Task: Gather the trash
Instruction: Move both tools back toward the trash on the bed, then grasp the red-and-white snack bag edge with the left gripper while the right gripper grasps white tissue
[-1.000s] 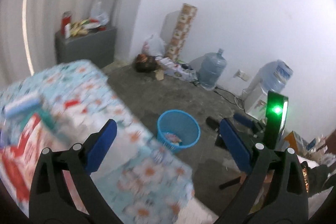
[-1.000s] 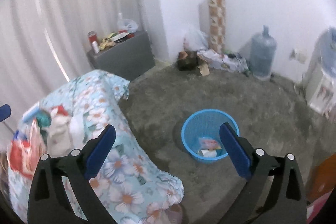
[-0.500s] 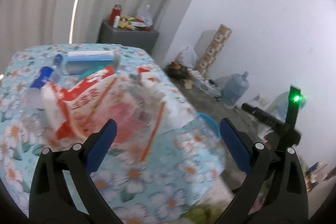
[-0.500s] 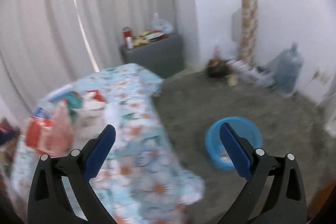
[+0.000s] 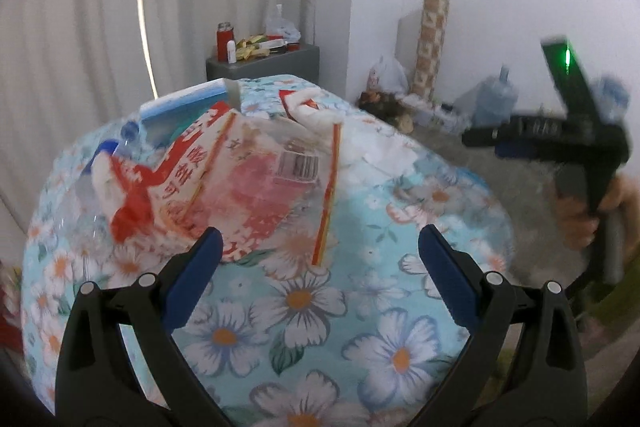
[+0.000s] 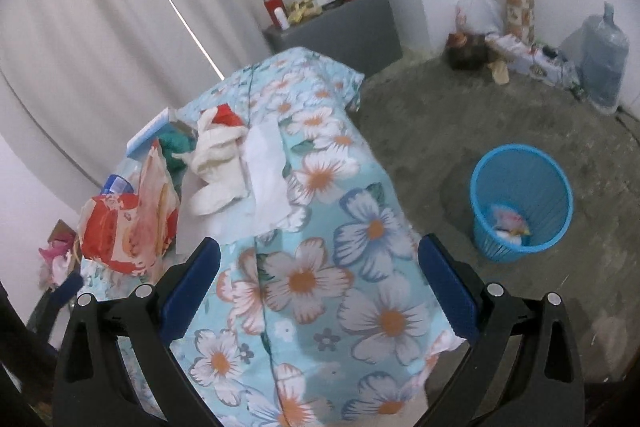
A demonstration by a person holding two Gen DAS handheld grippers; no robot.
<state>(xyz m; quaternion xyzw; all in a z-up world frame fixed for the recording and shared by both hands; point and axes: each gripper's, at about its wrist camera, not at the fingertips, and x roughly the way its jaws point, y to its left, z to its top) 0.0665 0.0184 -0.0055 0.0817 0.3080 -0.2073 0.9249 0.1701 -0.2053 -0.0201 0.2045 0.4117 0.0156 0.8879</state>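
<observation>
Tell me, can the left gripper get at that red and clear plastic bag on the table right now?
Probably yes. The left gripper is open and empty, and the plastic bag lies just ahead of its fingertips atop the floral tablecloth, with nothing between them.

On the table (image 6: pixel 320 267), seen from the right wrist, a plastic wrapper (image 6: pixel 132 223) lies at nine o'clock; crumpled gloves (image 6: pixel 218 167) and a tissue sheet (image 6: pixel 266 179) sit side by side toward eleven; a box (image 6: pixel 148 137) lies behind them; on the floor at three o'clock stands a basket (image 6: pixel 520 203) with scraps inside; a cabinet (image 6: pixel 336 35) stands behind the table at twelve.
</observation>
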